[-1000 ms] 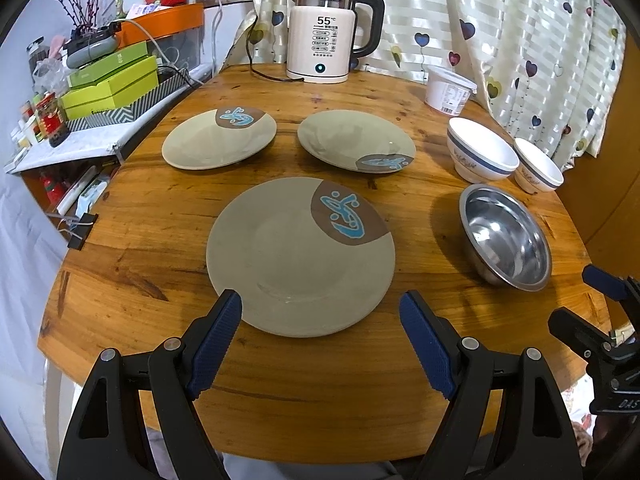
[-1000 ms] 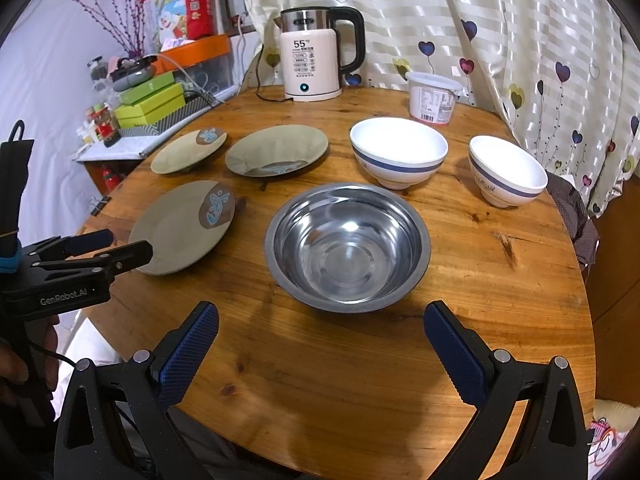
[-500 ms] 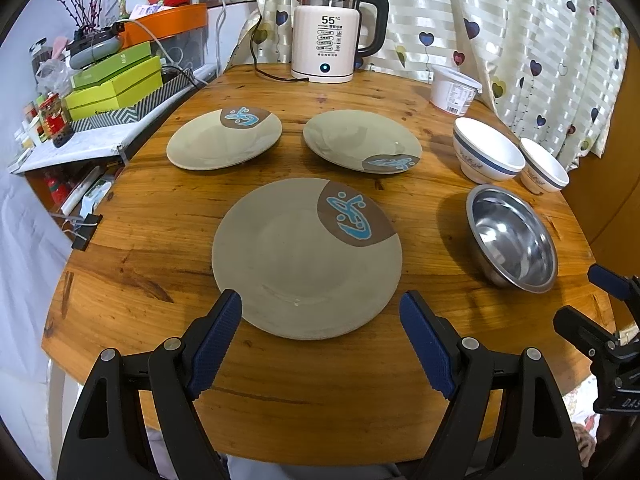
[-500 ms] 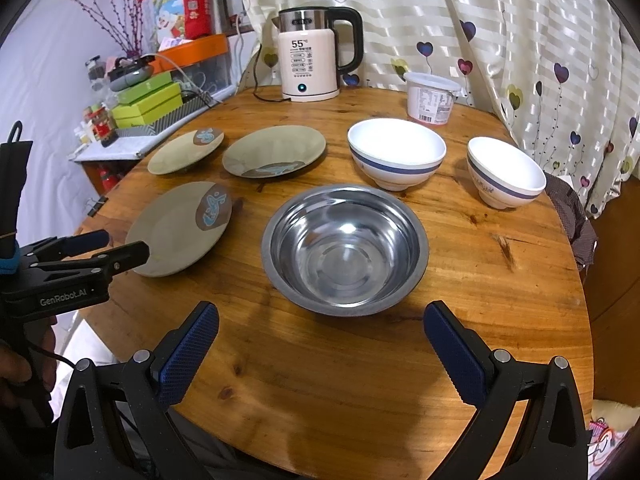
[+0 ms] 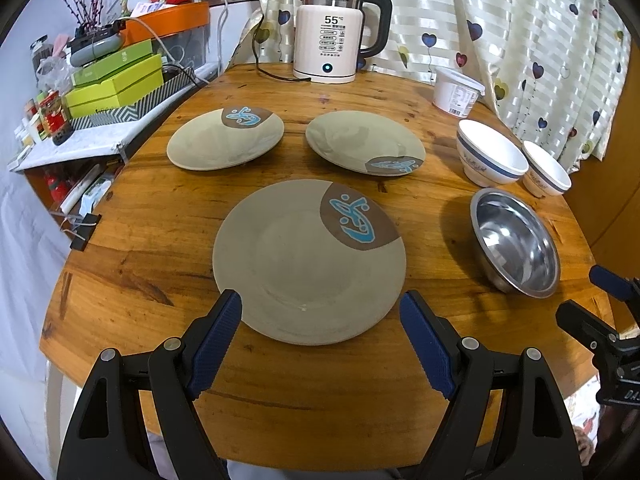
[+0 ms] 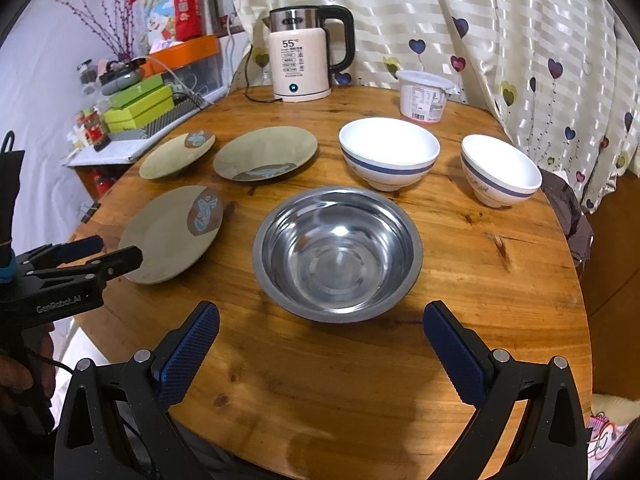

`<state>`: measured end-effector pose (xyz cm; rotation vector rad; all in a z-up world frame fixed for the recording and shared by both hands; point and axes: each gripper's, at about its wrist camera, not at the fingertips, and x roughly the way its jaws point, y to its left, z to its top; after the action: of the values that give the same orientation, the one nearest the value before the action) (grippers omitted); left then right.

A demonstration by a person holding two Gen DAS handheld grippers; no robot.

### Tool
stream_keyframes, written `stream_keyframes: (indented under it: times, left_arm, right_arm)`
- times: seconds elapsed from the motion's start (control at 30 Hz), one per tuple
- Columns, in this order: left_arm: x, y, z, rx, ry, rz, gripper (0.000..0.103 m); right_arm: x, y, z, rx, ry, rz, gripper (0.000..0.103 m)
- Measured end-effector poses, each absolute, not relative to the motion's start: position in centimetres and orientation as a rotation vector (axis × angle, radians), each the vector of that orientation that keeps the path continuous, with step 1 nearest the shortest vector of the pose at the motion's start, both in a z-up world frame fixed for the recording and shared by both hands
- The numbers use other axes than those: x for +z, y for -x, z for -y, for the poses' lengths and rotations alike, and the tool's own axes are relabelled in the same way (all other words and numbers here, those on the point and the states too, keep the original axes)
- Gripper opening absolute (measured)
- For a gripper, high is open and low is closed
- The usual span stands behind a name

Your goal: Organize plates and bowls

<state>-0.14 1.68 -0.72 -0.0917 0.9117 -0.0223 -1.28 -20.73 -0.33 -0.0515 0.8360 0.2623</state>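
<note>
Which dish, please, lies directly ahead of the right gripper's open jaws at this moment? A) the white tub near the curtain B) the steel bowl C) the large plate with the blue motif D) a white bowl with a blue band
B: in the right wrist view the steel bowl sits centred just beyond the right gripper, whose jaws stand wide apart and hold nothing.

Scene evenly lit through backlit curtain (image 6: 500, 32), glare caught in steel bowl (image 6: 338, 254), soft shadows thrown on tabletop (image 6: 360, 380), edges bowed by fisheye, corners blacked out.
</note>
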Motion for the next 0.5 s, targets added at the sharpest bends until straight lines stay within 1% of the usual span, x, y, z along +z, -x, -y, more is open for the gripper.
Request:
stream_keyframes:
  times: [0.5]
  left_arm:
    - [-0.73,-0.38,-1.89,-0.025,0.097,-0.903,0.082]
  right_arm:
    - [-0.14,0.43,20.54,0.265,0.046,-0.85,0.101]
